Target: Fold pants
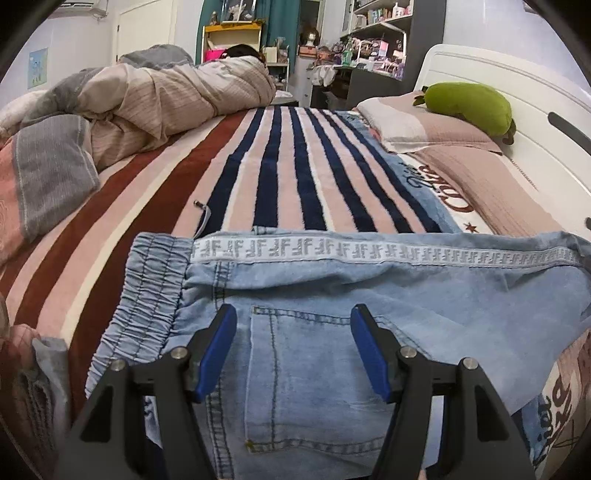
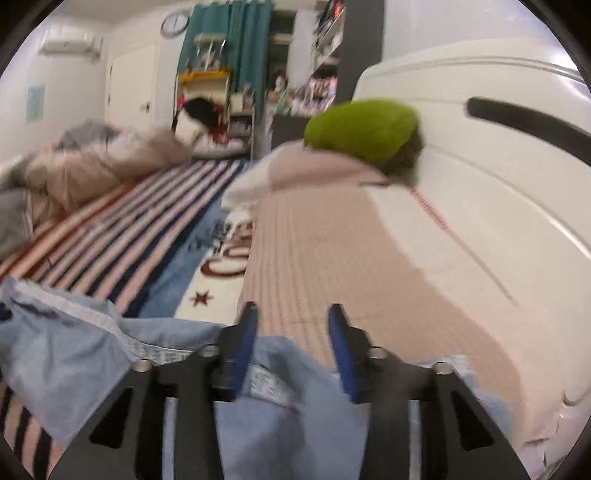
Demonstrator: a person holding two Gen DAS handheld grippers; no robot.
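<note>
— Where are the pants [image 1: 314, 295]?

— Flat across the lower half of the left view, on the striped blanket [image 1: 288, 166], waistband at the left, white side stripe along the far edge. The left gripper [image 1: 293, 343] hangs tilted down over the back pocket, jaws apart, nothing pinched between them.

— And the right gripper [image 2: 290, 339]?

— Bottom centre of its own blurred view, angled down, jaws parted. Denim lies bunched under and between the fingers, but I can't tell whether the pads press on it.

— What does one view show that the other doesn't?

— Only the left shows the pocket and waistband. The right shows a rumpled leg end near the pink pillow [image 2: 332, 236].

— Around them?

— A green plush toy [image 1: 469, 103] on the pillow by the white headboard [image 1: 535, 122], a heaped quilt [image 1: 147, 99] upper left, crowded shelves [image 1: 376, 33] behind.
</note>
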